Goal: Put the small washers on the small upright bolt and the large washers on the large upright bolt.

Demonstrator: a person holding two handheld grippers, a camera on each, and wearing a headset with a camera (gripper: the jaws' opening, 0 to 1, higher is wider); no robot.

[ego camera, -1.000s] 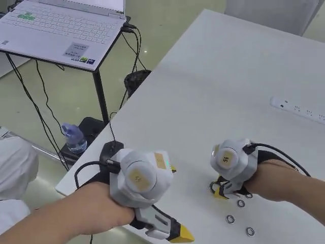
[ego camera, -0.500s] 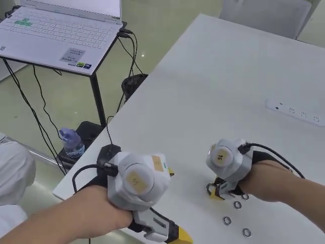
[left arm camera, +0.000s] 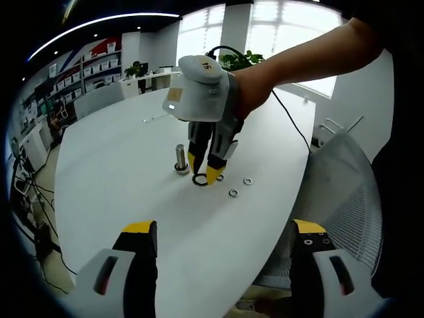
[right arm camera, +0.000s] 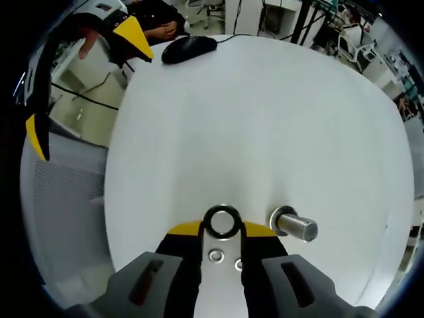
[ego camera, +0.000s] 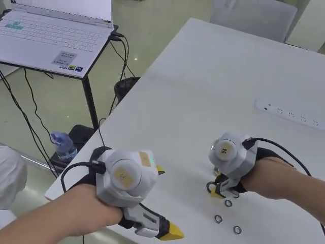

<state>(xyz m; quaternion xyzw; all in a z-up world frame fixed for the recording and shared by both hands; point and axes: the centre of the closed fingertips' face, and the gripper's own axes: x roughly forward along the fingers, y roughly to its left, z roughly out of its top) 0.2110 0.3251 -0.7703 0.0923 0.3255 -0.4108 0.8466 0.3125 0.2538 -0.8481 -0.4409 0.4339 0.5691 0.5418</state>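
Right gripper (right arm camera: 222,233) shifted; fingers (right arm camera: 185,230) half-cover washer (right arm camera: 222,208).

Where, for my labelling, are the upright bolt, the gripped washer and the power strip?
bolt (right arm camera: 298,228), right gripper view, on its shaft.
washer (right arm camera: 222,208), right gripper view, on its upper rim.
power strip (ego camera: 289,115), head view, on its middle.
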